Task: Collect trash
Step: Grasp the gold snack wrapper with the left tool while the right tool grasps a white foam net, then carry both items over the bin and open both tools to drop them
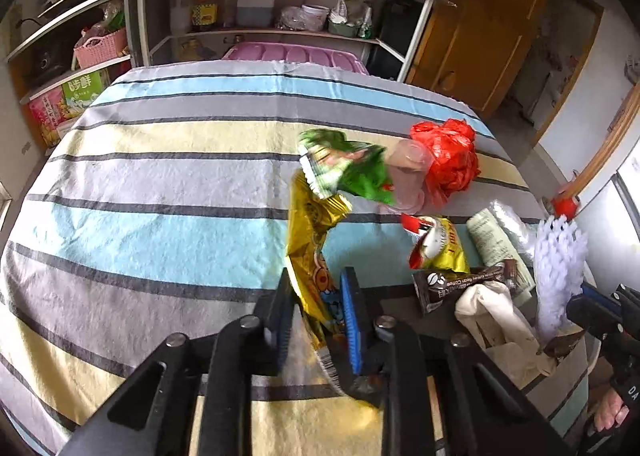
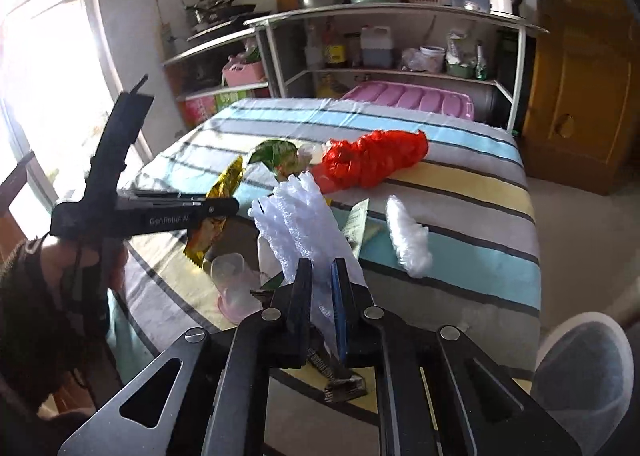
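Two pieces of trash are already in our tongs. Our left tongs [image 1: 320, 312] are closed on the gold wrapper [image 1: 308, 240], whose long axis runs away from the pads toward the green wrapper [image 1: 348, 168]. Our right tongs [image 2: 322, 296] are closed on the white foam net [image 2: 300, 224], which stands up and forward from between the pads.

Most of the other trash lies on the striped surface [image 1: 160, 184], ahead of and to the right of the left tongs: the red plastic bag [image 1: 448, 160], the yellow sachet [image 1: 440, 248], the brown coffee stick [image 1: 464, 284] and a second foam piece [image 2: 408, 240]. We judge that the right hand is nearer to these, so it suits the following pick, once the held pieces are dropped somewhere.
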Action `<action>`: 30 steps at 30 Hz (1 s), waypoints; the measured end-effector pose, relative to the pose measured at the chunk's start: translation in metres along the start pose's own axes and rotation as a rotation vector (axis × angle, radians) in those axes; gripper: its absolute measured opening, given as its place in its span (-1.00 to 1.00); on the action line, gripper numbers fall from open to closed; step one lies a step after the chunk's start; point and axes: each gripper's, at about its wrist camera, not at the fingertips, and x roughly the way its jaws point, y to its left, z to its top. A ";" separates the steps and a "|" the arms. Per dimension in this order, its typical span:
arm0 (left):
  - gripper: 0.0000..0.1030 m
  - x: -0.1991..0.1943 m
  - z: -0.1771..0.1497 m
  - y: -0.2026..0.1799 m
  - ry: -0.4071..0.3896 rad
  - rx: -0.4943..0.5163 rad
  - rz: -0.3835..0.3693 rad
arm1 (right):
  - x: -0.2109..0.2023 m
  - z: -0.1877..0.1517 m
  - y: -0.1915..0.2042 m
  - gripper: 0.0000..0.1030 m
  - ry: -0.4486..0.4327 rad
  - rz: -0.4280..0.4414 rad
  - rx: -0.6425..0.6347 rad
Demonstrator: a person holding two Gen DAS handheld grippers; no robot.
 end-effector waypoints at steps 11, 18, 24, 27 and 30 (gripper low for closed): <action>-0.67 -0.024 0.001 -0.016 -0.057 0.025 -0.061 | -0.021 -0.006 -0.008 -0.80 -0.074 -0.004 0.102; -0.67 -0.049 0.004 -0.045 -0.094 0.085 -0.114 | -0.042 -0.008 -0.019 -0.80 -0.127 -0.039 0.166; -0.67 -0.068 0.007 -0.074 -0.131 0.142 -0.160 | -0.060 -0.013 -0.028 -0.80 -0.165 -0.052 0.208; -0.67 -0.071 0.009 -0.089 -0.135 0.168 -0.186 | -0.072 -0.016 -0.033 -0.80 -0.183 -0.076 0.224; -0.67 -0.071 0.010 -0.105 -0.132 0.192 -0.211 | -0.081 -0.019 -0.041 -0.80 -0.193 -0.093 0.246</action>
